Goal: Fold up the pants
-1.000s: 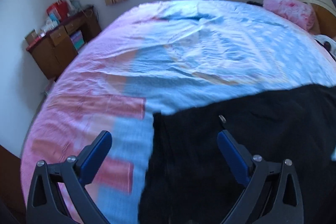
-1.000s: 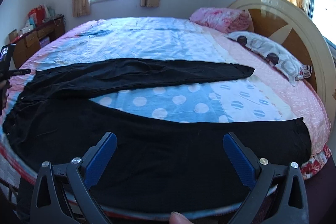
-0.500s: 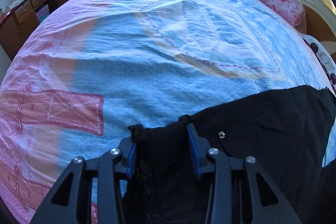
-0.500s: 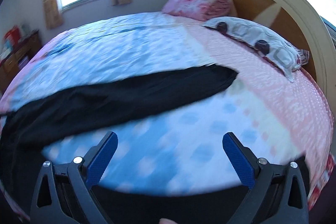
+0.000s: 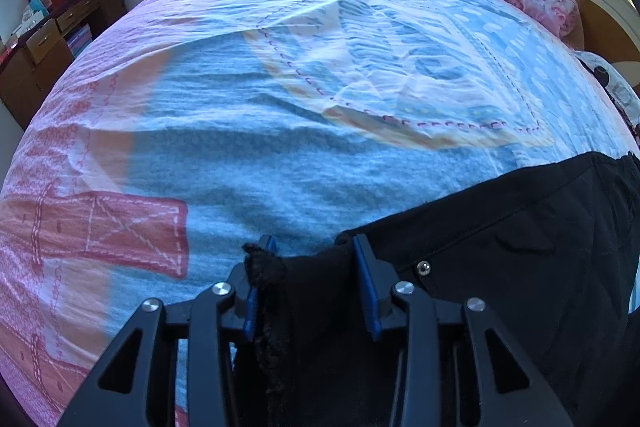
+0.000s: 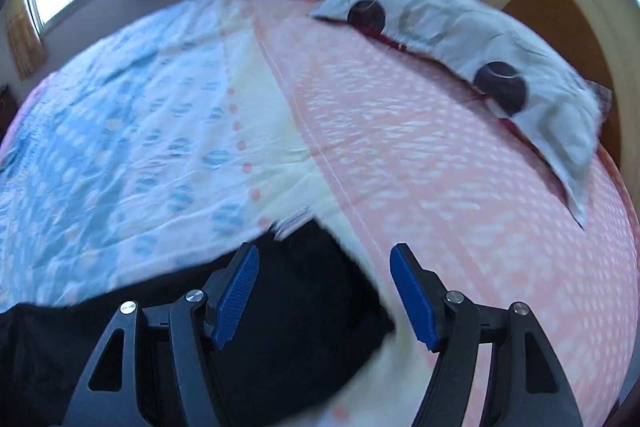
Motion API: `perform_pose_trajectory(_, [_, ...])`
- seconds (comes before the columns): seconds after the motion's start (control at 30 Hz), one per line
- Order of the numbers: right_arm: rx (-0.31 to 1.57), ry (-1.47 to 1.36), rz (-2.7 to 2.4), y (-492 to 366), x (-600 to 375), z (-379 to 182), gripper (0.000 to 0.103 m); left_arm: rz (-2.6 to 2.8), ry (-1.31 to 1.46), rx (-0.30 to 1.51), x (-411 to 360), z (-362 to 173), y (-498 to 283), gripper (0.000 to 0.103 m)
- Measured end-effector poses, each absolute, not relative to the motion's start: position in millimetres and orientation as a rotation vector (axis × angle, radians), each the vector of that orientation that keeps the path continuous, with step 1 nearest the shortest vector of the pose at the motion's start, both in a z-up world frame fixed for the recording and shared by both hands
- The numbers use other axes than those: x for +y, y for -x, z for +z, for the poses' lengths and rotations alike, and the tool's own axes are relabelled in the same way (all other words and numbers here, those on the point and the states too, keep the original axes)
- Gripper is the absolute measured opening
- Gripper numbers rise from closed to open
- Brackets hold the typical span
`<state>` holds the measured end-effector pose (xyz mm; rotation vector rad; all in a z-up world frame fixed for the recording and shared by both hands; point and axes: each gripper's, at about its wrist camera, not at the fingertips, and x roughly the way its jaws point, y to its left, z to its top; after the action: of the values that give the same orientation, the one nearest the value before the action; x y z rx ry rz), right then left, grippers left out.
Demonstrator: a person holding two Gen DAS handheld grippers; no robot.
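The step in hand looks like the pick-up before the first fold: taking hold of both ends of the black pants (image 5: 500,267) so one half can be carried over the other.

In the left wrist view, the left gripper (image 5: 312,279) sits at the bottom centre of the frame, its jaws drawn narrow and pinching a bunched corner of the waistband, with a frayed edge of cloth spilling over the left pad. The rest of the garment spreads to the lower right, a small metal snap (image 5: 423,267) showing just right of the jaws. The bedspread (image 5: 280,107) fills the middle of the frame.

In the right wrist view, the right gripper (image 6: 324,291) is at the lower centre, its jaws closing but not yet pressing. The end of 1 pant leg (image 6: 304,299) lies between them, and a spotted pillow (image 6: 500,39) lies at the upper right. The picture is blurred, so I cannot tell if the pads touch the cloth.

Next, I judge, the right jaws must finish closing on the hem, then both hands lift together, keeping the fabric taut.

As for containers, the desk (image 5: 52,39) at the upper left has 2 shut drawers; their contents are hidden.
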<state>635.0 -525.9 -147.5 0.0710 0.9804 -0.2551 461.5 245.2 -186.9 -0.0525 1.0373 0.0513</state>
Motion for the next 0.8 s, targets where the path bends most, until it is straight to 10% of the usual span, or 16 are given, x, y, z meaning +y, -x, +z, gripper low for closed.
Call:
perform_pose_trajectory(0.23, [1.141, -0.066, -0.16, -681.6, -531.2, -191.4, 0.069, 0.046, 0.061, 0.997, 246.3, -189.0, -460.7, 0.041])
perform_pose_trajectory(0.43, [1.131, 0.061, -0.119, -672.7, -503.2, -188.3, 0.01, 0.028, 0.035, 1.002, 240.3, -183.5, -463.7, 0.025])
perform_pose_trajectory(0.8, [0.867, 0.098, -0.057, -540.0, -500.9, -68.8, 0.009, -0.034, 0.099, 0.792, 250.4, -97.5, -388.6, 0.022])
